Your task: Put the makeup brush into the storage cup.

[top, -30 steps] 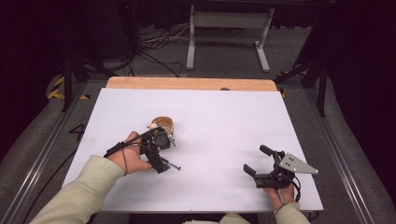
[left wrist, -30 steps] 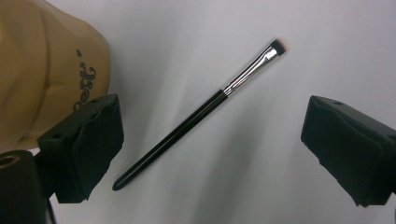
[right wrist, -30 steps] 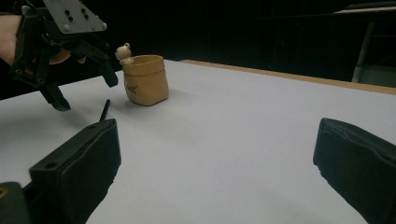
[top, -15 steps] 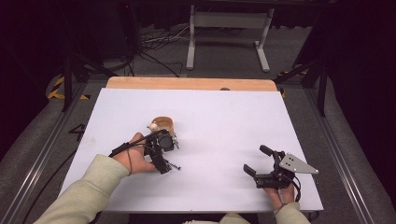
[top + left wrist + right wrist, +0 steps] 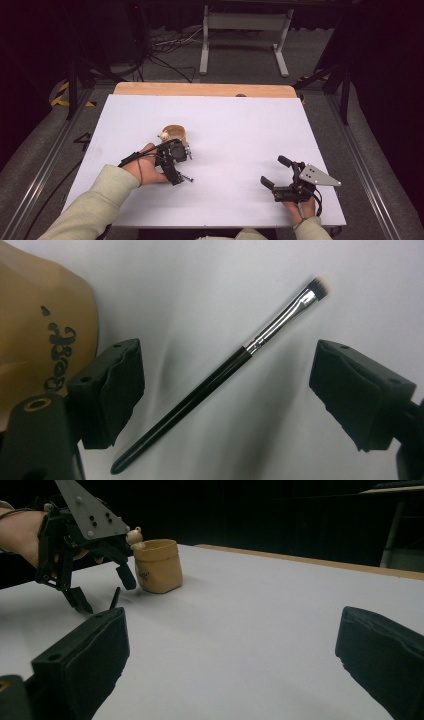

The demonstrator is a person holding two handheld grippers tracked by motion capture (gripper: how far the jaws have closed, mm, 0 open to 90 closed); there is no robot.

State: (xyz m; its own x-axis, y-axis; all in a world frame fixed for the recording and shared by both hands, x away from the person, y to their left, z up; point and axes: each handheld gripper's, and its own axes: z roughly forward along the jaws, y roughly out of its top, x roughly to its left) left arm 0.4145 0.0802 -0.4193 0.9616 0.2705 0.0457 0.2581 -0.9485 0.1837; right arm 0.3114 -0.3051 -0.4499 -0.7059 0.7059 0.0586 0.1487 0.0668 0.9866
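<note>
A black-handled makeup brush [image 5: 210,382] with a silver ferrule and pale bristles lies flat on the white table [image 5: 235,130]. My left gripper [image 5: 227,370] hangs over it, open, one jaw on each side and neither touching. A tan cup [image 5: 174,132] with a small bear figure on its rim stands just beyond that gripper [image 5: 179,165]; the cup's lettered side [image 5: 35,330] sits close beside one jaw. My right gripper [image 5: 273,170] rests near the table's front right, open and empty. The right gripper view looks across at the left gripper [image 5: 102,595] and the cup [image 5: 156,566].
The white sheet covers a wooden tabletop whose bare strip [image 5: 205,90] shows at the far edge. Beyond it are a metal stand [image 5: 245,30] and cables [image 5: 165,50] on the dark floor. Metal rails [image 5: 45,155] run along both table sides.
My left hand has shifted slightly right and toward the near edge, bringing its gripper down over the brush. The right gripper has not moved.
</note>
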